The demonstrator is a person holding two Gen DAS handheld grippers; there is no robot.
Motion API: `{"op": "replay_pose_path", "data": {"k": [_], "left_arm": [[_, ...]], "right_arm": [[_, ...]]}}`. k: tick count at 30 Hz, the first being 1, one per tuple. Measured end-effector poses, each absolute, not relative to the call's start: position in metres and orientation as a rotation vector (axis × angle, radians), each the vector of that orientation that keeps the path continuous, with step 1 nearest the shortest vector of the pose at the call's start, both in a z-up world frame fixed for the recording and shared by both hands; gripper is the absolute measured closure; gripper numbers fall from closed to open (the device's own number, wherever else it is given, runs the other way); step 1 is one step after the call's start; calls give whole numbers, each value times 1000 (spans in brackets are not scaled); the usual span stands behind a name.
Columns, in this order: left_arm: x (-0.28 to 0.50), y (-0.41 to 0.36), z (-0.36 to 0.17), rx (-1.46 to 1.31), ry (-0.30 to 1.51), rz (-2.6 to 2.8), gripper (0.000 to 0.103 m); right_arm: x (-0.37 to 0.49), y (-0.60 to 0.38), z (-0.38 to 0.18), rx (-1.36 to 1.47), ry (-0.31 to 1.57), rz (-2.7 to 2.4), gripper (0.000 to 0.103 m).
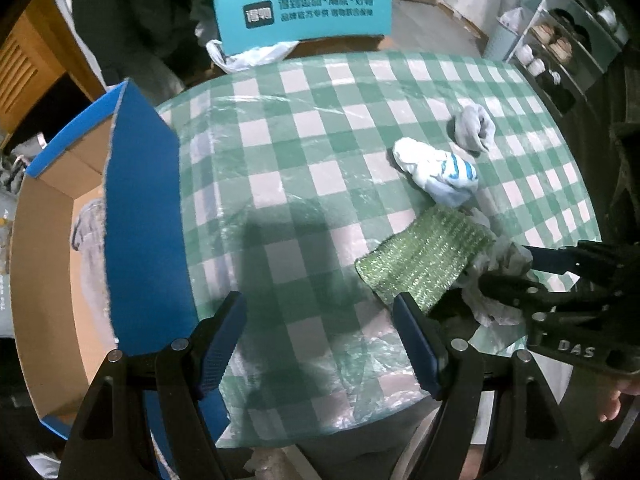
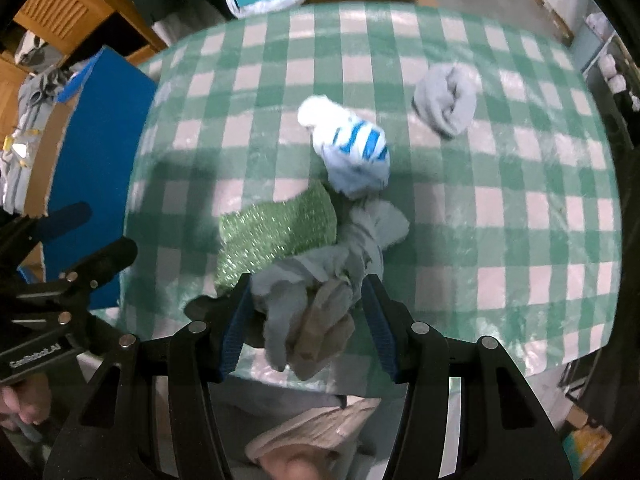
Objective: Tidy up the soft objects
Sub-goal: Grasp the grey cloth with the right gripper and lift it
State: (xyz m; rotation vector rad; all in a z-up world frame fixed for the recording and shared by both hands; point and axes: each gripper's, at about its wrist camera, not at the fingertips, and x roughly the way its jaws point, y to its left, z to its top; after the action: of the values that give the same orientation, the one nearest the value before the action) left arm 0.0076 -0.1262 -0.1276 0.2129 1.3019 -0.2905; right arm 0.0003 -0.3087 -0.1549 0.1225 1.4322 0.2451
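Observation:
My right gripper (image 2: 308, 328) is shut on a crumpled grey and beige glove (image 2: 308, 308) near the table's front edge. The cloth fills the gap from pad to pad, and its far end trails on the table. The same gripper (image 1: 516, 272) and glove (image 1: 492, 304) show at the right of the left wrist view. Touching the glove lies a sparkly green cloth (image 1: 424, 256) (image 2: 276, 228). Beyond it are a white sock with blue stripes (image 1: 436, 172) (image 2: 352, 148) and a rolled grey sock (image 1: 474, 126) (image 2: 446, 100). My left gripper (image 1: 320, 344) hangs open over bare tablecloth, holding nothing.
A green-checked cloth under clear plastic covers the table (image 1: 304, 140). An open cardboard box with blue outer walls (image 1: 144, 208) stands off the table's left edge, with a pale grey item (image 1: 88, 240) inside. Behind the table is a teal chair back (image 1: 304, 12). A shelf rack (image 1: 560, 48) stands at the far right.

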Motion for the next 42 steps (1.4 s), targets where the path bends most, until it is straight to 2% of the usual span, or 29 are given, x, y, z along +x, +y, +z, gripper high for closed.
{"op": "replay_pose_path", "data": {"k": [2,5,8,22,26,29,42], "left_arm": [[7,-131,-130,225,1306,-296,26],[7,-136,-133,237,1312,-302,26],[7,-141,-135,246,1315,-310,25],[15,-169,-148,275,1328,-360,22],[18,-179,-151,255,1337,-389,22],[21,-188,-156,249,1346,-411,22],[23,-216,-178,292,1381,-445,22]], "right_arm": [[0,-310,-162,104,1441,237,52],[-2,-316,-167,73,1443,218,70],[-3,-326,-165,75,1437,214,76],[-1,-377,-165,77,1426,103,77],[1,-386,-166,147,1424,115,70],[1,-389,-167,186,1426,106,46],[14,-403,-170,300,1404,81,46]]}}
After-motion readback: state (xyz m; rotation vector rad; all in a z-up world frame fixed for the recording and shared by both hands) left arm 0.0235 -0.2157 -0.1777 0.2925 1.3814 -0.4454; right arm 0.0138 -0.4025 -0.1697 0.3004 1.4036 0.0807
